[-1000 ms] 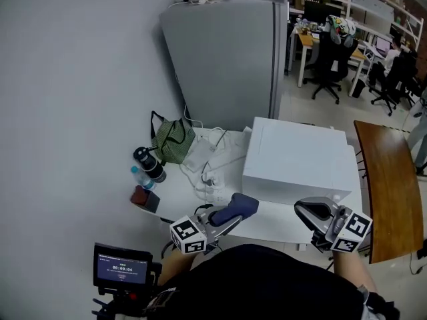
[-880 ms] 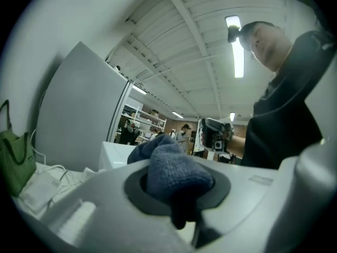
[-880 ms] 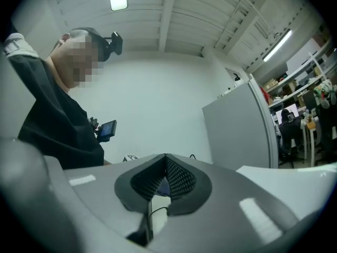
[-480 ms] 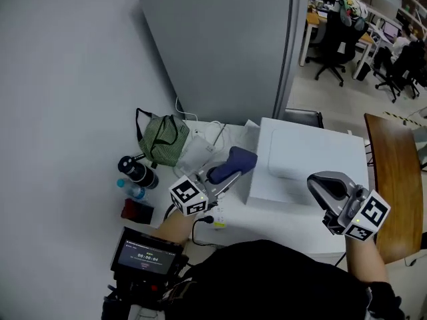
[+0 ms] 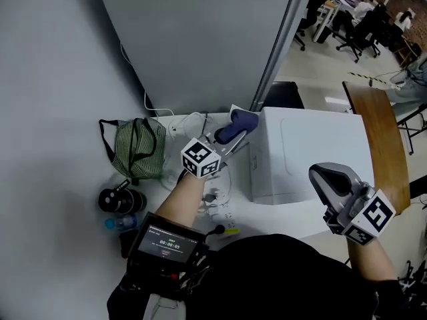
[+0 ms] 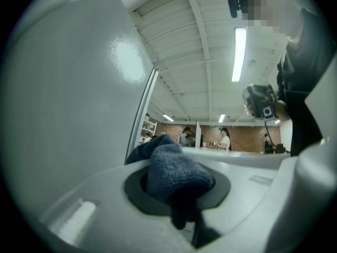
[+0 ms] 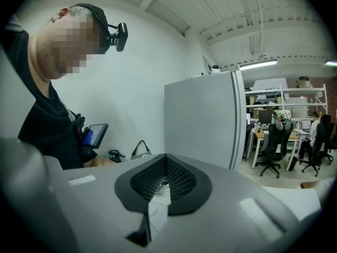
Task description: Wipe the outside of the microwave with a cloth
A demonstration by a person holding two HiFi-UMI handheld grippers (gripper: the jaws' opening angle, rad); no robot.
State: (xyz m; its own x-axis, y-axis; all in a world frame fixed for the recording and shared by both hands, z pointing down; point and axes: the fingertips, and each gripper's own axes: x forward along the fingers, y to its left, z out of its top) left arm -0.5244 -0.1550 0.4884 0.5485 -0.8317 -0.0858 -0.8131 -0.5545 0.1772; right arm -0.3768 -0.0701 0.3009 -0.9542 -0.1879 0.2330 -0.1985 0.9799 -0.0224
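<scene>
The white microwave (image 5: 313,152) stands on the white table (image 5: 177,129), seen from above in the head view. My left gripper (image 5: 233,131) is shut on a dark blue cloth (image 5: 239,122), which is up against the microwave's far left top corner. In the left gripper view the cloth (image 6: 174,173) bulges out from between the shut jaws of the left gripper (image 6: 181,207). My right gripper (image 5: 328,180) hovers over the microwave's near right corner. In its own view the right gripper (image 7: 162,190) has its jaws together with nothing between them.
A tall grey cabinet (image 5: 200,39) stands right behind the microwave. A green striped bag (image 5: 137,149), a black flask (image 5: 120,199) and a small water bottle (image 5: 113,223) lie left of it, with white cables (image 5: 215,195) between. A wooden tabletop (image 5: 377,139) borders the right side.
The left gripper has carried the cloth away from me along the microwave's left side to its far corner. The right gripper has stayed near the front right. The head camera has tilted downward.
</scene>
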